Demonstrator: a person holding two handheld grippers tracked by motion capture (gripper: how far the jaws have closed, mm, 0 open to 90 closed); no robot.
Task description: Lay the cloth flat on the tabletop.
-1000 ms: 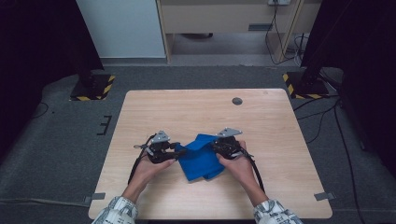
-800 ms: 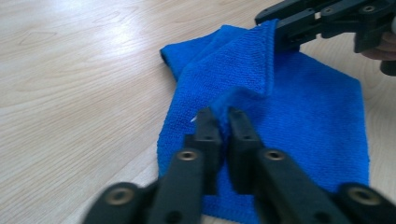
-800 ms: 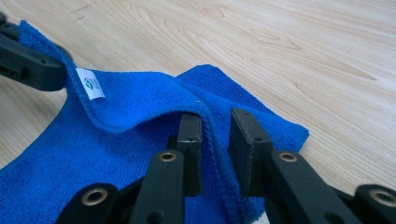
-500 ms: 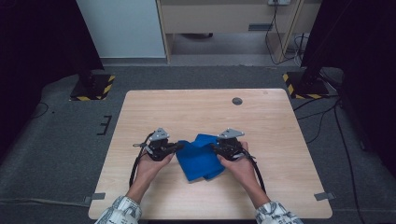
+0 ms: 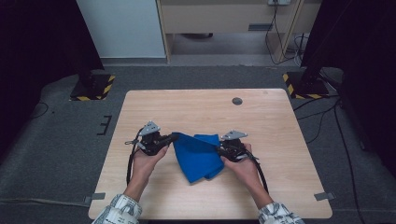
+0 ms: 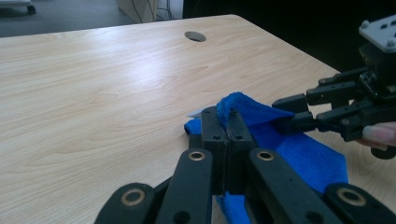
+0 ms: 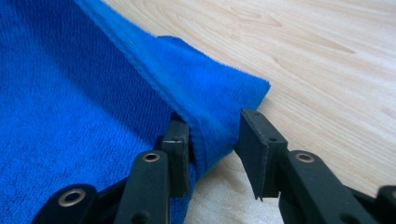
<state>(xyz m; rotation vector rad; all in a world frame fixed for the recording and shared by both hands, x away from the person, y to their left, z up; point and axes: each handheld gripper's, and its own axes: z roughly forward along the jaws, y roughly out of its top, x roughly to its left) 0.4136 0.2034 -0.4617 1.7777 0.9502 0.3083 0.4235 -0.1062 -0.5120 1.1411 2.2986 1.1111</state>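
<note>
High view: left gripper (image 5: 172,138) now clamped on blue towel (image 5: 196,156), slightly higher.

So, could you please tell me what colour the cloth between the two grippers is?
The cloth is solid bright blue, with no pattern; it shows best in the right gripper view.

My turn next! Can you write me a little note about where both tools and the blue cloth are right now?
Left tool: shut on one corner of the blue cloth, lifting it a bit off the table.
Right tool: jaws part open, having just opened, with the cloth's other top corner between them and one pad clear of it.
Cloth: lies rumpled at the middle of the table, near the front edge.
Done: left corner pinched.
Left: probably close the right tool on its corner, then spread or fold the cloth.
</note>
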